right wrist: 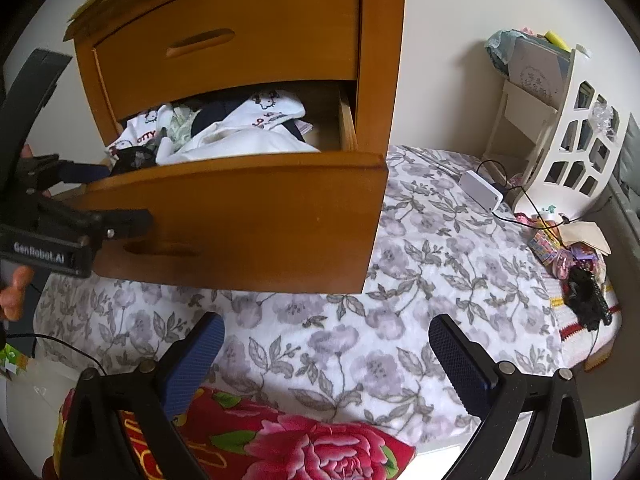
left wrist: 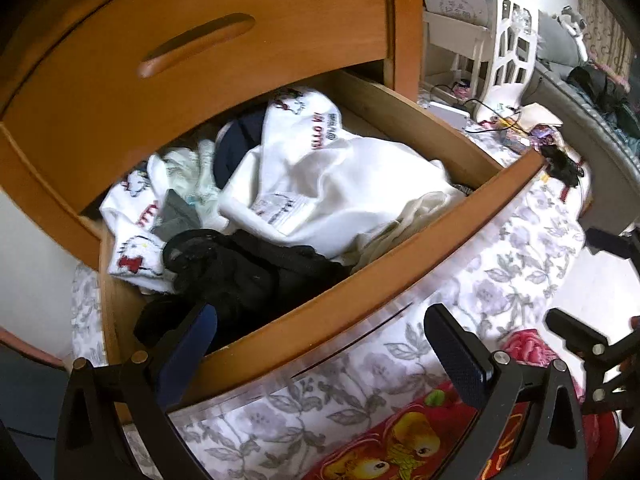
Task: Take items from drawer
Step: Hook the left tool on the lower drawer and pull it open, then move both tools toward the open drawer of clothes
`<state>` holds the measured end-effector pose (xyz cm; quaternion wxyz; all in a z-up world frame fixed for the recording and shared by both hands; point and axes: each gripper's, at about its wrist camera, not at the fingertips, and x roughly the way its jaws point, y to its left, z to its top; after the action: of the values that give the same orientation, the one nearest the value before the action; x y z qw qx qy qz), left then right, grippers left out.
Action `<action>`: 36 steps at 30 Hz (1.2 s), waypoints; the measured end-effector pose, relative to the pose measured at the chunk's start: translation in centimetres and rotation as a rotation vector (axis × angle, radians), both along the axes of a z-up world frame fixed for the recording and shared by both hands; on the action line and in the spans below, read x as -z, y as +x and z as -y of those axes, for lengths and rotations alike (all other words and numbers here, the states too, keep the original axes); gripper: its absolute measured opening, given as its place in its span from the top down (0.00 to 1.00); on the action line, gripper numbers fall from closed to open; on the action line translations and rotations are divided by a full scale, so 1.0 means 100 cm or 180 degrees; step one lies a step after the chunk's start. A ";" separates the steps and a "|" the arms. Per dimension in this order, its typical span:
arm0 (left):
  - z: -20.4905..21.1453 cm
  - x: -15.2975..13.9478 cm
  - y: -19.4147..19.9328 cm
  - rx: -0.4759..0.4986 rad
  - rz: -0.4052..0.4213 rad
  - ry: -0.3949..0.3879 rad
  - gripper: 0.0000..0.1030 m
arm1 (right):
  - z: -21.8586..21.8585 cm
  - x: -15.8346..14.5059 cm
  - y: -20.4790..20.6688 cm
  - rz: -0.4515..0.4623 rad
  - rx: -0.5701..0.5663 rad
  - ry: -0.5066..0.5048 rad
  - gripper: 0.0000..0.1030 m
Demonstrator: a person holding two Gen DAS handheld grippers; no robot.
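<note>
The wooden drawer [left wrist: 360, 280] [right wrist: 260, 208] is pulled out and stuffed with clothes: a white garment [left wrist: 340, 184] [right wrist: 240, 140], cartoon-cat socks [left wrist: 136, 248] and a black garment [left wrist: 248, 268] [right wrist: 134, 158] at the near left corner. My left gripper [left wrist: 322, 316] [right wrist: 108, 196] is open and straddles the drawer front, one finger inside by the black garment, the other outside. My right gripper [right wrist: 326, 344] hangs open and holds nothing above the floral bedspread [right wrist: 400, 280], below the drawer. A small black item [right wrist: 588, 296] [left wrist: 560, 164] lies on the bed at the far right.
Above the open drawer is a shut upper drawer [left wrist: 200, 44]. A white cut-out shelf [right wrist: 568, 136], a white box with a cable [right wrist: 480, 190] and small clutter sit at the bed's far side. A red flowered blanket [right wrist: 300, 440] lies beneath the grippers. A hand [right wrist: 16, 292] holds the left gripper.
</note>
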<state>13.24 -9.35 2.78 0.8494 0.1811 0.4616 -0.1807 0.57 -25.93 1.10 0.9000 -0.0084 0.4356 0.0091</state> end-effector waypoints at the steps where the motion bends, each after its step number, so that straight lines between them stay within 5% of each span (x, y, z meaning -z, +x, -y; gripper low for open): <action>1: 0.000 -0.001 0.000 0.0002 0.0038 0.0024 0.00 | 0.000 -0.001 -0.002 0.0006 0.0006 -0.0010 0.00; 25: -0.007 -0.009 -0.030 -0.0015 0.0345 0.0028 0.00 | -0.005 -0.021 -0.020 0.0096 0.0075 -0.0132 0.00; 36: -0.043 -0.027 -0.044 -0.0480 0.0314 -0.0636 0.00 | -0.006 -0.024 -0.022 0.0124 0.0079 -0.0127 0.00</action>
<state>8.86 -5.06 5.45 0.8960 0.0690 0.4114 -0.1523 -1.68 -25.37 3.55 0.9081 -0.0211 0.4181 -0.0110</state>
